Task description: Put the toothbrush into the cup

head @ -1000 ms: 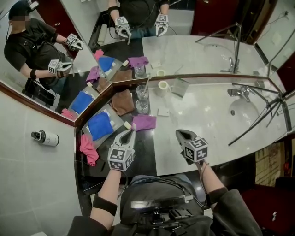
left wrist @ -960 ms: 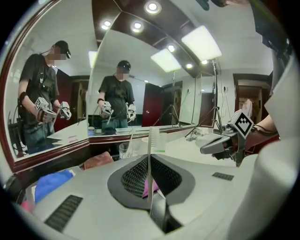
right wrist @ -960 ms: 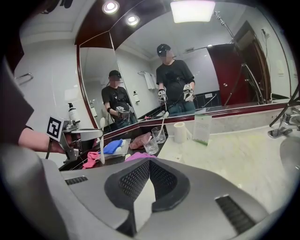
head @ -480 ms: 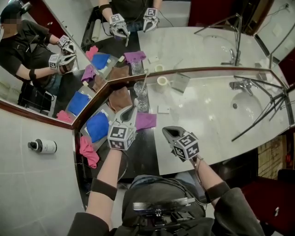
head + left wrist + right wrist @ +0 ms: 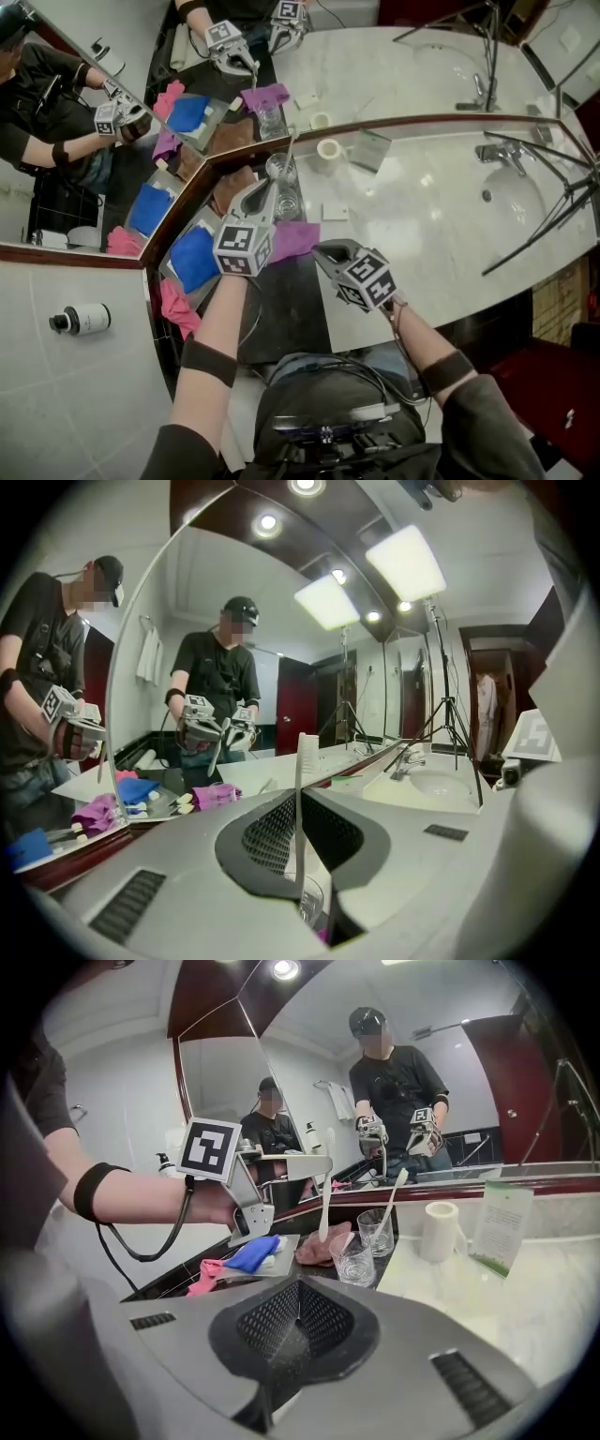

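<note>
L tongs [image 5: 266, 193] clenched on the toothbrush [image 5: 301, 794], held upright, prob. so it drops straight in. It hangs just beside the glass cup [image 5: 354, 1260], not inside yet. R tongs [image 5: 298, 1314] clenched, empty, idle over the desk [image 5: 422, 234].

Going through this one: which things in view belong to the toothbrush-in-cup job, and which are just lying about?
Part of the job:
- toothbrush, upright in the left gripper
- near glass cup

Just lying about:
- purple cloth
- blue cloth
- pink cloth
- brown cloth
- second glass
- paper roll
- tap
- right gripper, shut and empty
</note>
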The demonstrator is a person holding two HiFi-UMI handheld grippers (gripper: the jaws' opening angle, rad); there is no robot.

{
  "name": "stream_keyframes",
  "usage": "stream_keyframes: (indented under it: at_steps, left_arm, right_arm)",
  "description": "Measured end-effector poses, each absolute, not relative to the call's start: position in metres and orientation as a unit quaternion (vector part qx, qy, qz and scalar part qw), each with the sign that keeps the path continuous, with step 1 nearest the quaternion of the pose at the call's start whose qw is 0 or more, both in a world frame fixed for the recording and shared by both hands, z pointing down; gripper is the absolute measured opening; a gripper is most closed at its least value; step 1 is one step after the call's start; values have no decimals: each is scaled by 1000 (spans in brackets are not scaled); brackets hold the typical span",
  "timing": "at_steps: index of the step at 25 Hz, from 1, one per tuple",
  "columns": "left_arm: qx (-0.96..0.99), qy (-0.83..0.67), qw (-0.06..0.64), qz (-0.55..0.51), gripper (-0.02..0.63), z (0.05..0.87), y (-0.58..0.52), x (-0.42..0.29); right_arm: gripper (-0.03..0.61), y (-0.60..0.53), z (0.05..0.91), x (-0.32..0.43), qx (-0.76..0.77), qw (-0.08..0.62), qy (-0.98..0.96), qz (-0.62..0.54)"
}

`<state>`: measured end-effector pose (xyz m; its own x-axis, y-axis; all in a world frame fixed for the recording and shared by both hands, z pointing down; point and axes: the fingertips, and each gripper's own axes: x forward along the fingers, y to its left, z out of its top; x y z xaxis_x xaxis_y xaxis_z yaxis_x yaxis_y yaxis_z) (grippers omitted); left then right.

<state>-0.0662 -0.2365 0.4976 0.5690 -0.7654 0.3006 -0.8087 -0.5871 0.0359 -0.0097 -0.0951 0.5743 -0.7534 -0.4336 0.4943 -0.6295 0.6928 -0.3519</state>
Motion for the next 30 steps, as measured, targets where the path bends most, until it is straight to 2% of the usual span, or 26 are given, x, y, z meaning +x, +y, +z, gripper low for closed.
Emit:
stream_keyframes:
  at_steps: [11,21,30]
  left_arm:
    - [882,-439,102,139,20,538,-263,-60]
    - [877,-430,102,187,21,590,-260,-51]
    - [873,-431,98,206,23,604,-260,-45]
  right_arm:
    - [20,-108,597,-23,278,194,-899,277]
    - [20,-113,615,-7,287,195,-890,297]
    - [20,-114,621,-1,289,200,-885,304]
